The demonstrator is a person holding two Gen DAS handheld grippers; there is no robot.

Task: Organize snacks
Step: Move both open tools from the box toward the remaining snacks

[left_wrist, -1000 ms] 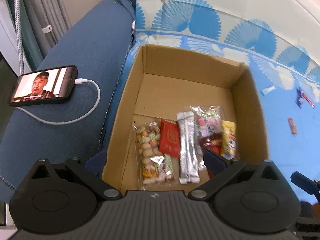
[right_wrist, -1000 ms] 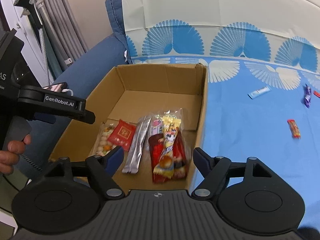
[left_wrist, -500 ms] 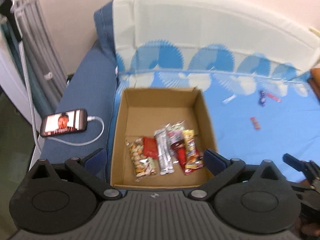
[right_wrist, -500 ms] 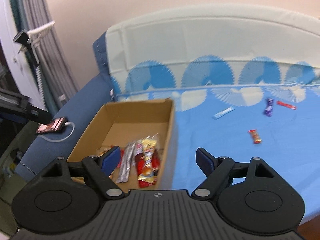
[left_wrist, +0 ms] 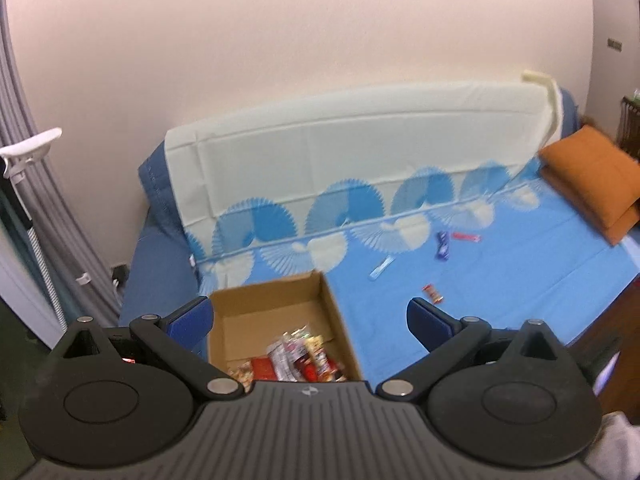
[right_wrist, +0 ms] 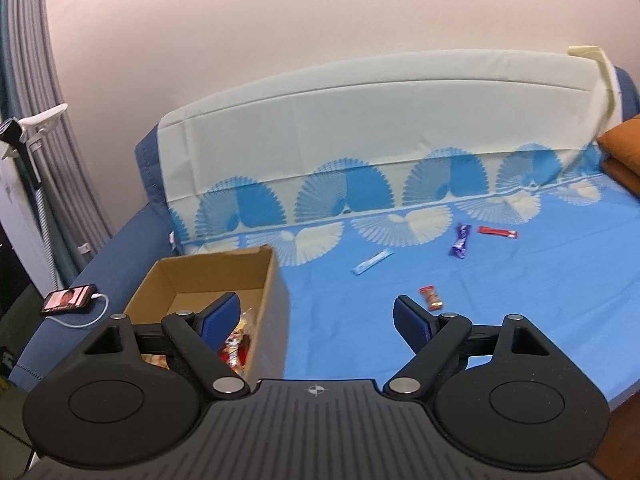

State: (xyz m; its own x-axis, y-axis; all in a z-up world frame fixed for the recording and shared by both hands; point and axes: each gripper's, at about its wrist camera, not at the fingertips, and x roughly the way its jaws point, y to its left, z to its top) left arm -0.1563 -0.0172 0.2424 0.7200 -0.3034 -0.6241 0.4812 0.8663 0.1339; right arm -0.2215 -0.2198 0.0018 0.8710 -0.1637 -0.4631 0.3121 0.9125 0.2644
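Left gripper (left_wrist: 308, 320), lower frame: jaws wide apart, nothing between. Cardboard box (left_wrist: 276, 304), lower centre: snack packets (left_wrist: 296, 360) heaped at its near end. Blue cloth (left_wrist: 500, 280), right: four loose snacks, well apart. Orange cushions (left_wrist: 596, 180), right edge.

You're facing a plain pinkish wall (right_wrist: 320, 20), evenly lit, slightly blurred in the left view. Below it a dark blue sofa (right_wrist: 120, 248) spans the frame, draped with a cream-and-blue fan-print cover (right_wrist: 360, 128) over backrest and seat. Orange cushions (left_wrist: 592, 176) are stacked at its right end. Grey curtains (right_wrist: 48, 120) hang at the left edge, with a white clip stand (right_wrist: 40, 120) in front. A phone (right_wrist: 68, 299) on a white cable (right_wrist: 92, 316) lies on the sofa's left arm.
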